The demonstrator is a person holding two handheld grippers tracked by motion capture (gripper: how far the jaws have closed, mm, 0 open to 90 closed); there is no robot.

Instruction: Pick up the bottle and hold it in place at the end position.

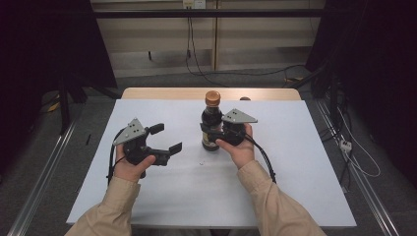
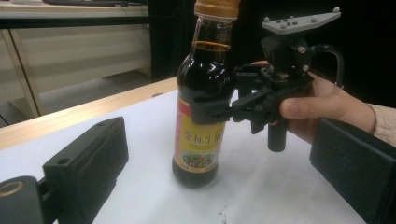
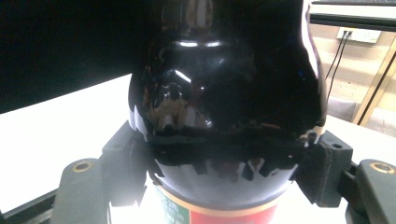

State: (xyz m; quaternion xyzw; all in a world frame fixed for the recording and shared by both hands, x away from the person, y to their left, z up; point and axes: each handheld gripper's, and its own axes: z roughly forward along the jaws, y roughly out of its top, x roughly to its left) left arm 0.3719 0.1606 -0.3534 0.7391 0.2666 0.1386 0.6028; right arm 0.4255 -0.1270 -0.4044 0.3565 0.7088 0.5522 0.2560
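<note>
A dark soy sauce bottle point(image 1: 211, 120) with an orange-brown cap and a yellow and red label stands upright on the white table top point(image 1: 295, 162). My right gripper point(image 1: 210, 132) is shut on the bottle's body from the right, just above the label. In the right gripper view the glossy bottle point(image 3: 224, 93) sits between the pads point(image 3: 126, 158), which press on both sides. My left gripper point(image 1: 165, 138) hovers open to the left of the bottle, apart from it. Its view looks along its spread jaws at the bottle point(image 2: 205, 79) and at the right gripper point(image 2: 212, 111).
A wooden table edge point(image 1: 162, 93) runs along the far side of the white top. Cables point(image 1: 196, 59) lie on the floor beyond the table, and more trail at the right point(image 1: 354, 147). Metal rails point(image 1: 44, 172) flank the table.
</note>
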